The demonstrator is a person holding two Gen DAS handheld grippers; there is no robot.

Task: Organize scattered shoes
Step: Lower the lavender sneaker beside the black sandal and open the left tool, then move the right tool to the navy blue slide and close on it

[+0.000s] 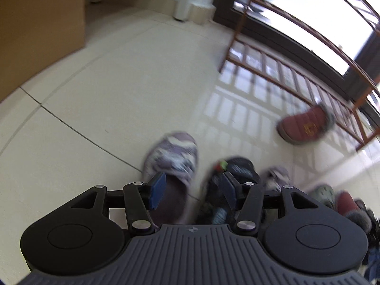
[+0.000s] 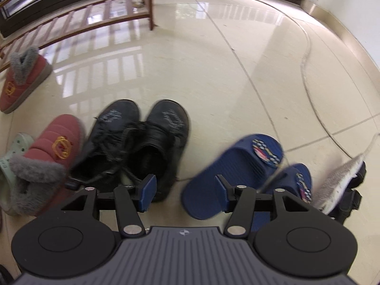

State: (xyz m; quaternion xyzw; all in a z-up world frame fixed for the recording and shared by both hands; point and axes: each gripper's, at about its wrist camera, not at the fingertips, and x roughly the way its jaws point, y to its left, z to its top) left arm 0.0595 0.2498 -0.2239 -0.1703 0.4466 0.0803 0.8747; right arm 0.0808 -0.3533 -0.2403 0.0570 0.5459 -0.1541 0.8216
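Shoes scattered on glossy cream tile: lilac patterned slipper (image 1: 171,163), toe pointing away, lying lengthwise just beyond left gripper (image 1: 191,191), jaws apart, nothing clamped. Black lace-up pair (image 2: 133,147) side by side, toes away, beside maroon fur-lined boot (image 2: 49,152); second maroon boot (image 2: 22,80) near wooden rack (image 2: 95,19). Blue slides (image 2: 235,166) angled up-right under right gripper (image 2: 184,194), jaws apart, empty.

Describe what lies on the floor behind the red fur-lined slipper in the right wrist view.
A pale green clog shows behind the red fur-lined slipper. The slipper covers most of it.
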